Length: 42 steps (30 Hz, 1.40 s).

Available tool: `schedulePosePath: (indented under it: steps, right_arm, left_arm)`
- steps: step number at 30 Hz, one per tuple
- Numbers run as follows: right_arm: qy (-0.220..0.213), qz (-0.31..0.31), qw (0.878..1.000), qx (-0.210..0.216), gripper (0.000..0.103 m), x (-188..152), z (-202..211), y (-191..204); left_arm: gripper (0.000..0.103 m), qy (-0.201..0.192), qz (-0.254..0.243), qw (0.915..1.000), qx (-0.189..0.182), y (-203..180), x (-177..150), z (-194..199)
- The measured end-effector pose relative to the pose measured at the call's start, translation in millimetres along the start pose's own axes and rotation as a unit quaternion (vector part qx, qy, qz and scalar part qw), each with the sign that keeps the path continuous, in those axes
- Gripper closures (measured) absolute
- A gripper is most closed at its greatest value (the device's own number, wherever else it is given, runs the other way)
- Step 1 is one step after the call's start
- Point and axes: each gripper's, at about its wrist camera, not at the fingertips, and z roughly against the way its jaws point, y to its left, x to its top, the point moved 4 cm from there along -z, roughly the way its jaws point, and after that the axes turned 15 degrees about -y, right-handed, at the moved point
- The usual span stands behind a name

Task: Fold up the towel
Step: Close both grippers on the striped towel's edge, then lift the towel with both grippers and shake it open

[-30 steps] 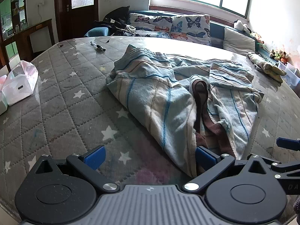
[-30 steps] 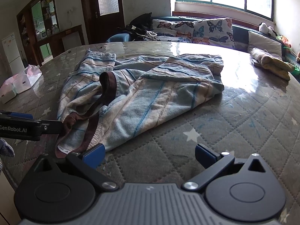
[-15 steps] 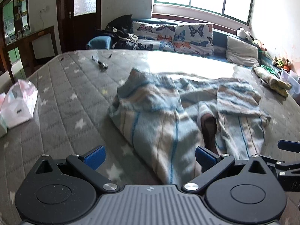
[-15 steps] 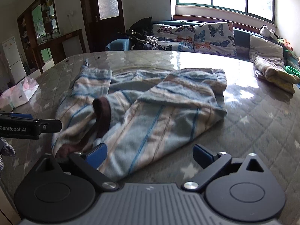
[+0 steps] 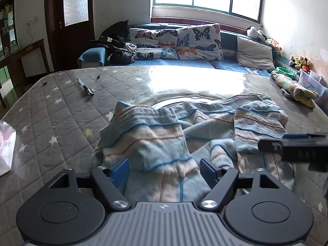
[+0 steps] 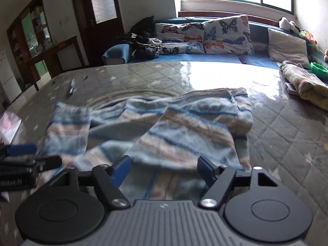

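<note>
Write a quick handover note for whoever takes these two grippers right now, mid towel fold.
Left gripper: open, nothing held, low over the near edge of the towel, cloth lying between its fingers.
Right gripper: open, nothing held, same position over the towel's right half.
Towel: striped, crumpled on the mattress, both far corners flopped inward.
Done: no neat fold yet.
Left: grip the near edge, spread the towel flat, then fold it.
Nearby: pen far left, another cloth at the right edge.
</note>
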Motion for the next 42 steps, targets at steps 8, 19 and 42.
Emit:
schedulePosePath:
  steps: [8, 19, 42]
  right_arm:
    - [0.031, 0.004, 0.999, -0.005, 0.040, 15.9, -65.7, 1.2]
    - [0.031, 0.076, 0.996, -0.031, 0.076, 5.5, -78.5, 12.8]
    - [-0.062, -0.040, 0.996, -0.053, 0.099, 3.8, 47.8, -73.0]
  left_arm:
    - [0.030, 0.019, 0.001, 0.9998, -0.001, 0.6, -6.6, -20.5]
    - [0.030, 0.006, 0.006, 1.0000, 0.001, 3.6, 6.3, -21.5]
    - [0.083, -0.001, -0.030, 0.9993, 0.023, -10.3, 12.4, -67.2]
